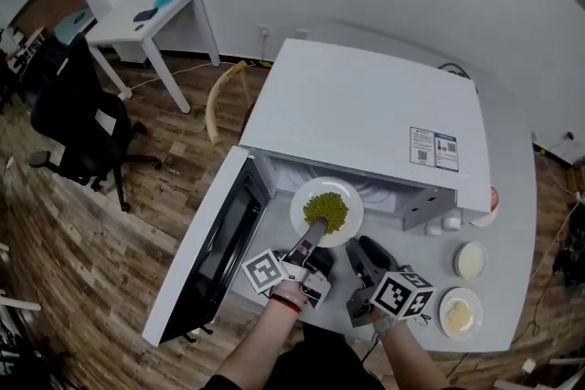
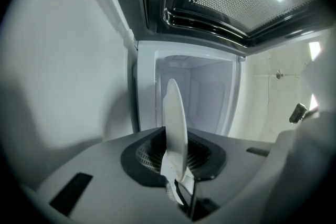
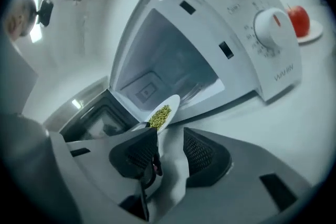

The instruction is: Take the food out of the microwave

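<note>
The white microwave stands on a pale counter with its door swung open to the left. A white plate of green peas hangs at the mouth of the oven. My left gripper is shut on the plate's near rim. In the left gripper view the plate shows edge-on, pinched between the jaws of that gripper. My right gripper hovers just right of the plate, open and holding nothing. The right gripper faces the plate, the peas and the empty oven cavity.
Two small dishes sit on the counter at the right. A red apple lies on a saucer beside the microwave. An office chair and a white desk stand on the wooden floor to the left.
</note>
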Motion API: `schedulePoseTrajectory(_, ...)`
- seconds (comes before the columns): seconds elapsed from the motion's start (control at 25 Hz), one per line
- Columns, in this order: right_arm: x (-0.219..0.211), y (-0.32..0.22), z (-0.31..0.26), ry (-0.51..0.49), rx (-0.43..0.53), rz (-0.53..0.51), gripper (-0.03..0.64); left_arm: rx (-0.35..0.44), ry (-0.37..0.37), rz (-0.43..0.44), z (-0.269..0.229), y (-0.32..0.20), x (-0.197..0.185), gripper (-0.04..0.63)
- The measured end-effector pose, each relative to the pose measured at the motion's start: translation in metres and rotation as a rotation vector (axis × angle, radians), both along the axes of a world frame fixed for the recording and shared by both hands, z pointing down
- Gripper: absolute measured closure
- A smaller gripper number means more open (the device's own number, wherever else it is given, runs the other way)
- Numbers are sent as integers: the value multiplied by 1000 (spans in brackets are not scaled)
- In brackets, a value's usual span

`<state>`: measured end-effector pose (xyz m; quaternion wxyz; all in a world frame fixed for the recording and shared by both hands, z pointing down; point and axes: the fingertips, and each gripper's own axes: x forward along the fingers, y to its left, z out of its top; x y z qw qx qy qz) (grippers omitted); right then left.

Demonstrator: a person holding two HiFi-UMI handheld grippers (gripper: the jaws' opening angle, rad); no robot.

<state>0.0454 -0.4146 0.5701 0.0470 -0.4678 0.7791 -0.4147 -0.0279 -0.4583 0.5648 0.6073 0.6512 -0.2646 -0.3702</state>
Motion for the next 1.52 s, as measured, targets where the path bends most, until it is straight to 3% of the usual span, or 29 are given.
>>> schedulePoseTrajectory(0.24, -17, 6, -22, -239, 8, -24, 476, 19, -6, -2, -7, 8, -8, 529)
schedulePoseTrajectory(0.6, -30, 16, -36, -331, -25, -4, 476, 58, 18, 44, -26, 36, -1, 529)
schedulePoseTrajectory(0.76, -33, 23, -35, -377, -68, 34, 476, 57, 29, 58, -29, 50, 0, 529)
schedulePoseTrajectory(0.96, -39, 33, -48, -474, -48, 28, 477, 59, 24, 94, -35, 72, 1, 529)
schedulePoseTrajectory(1.52, -41, 83, -46, -581, -82, 52, 523, 25, 10, 133, -35, 125, -4, 529)
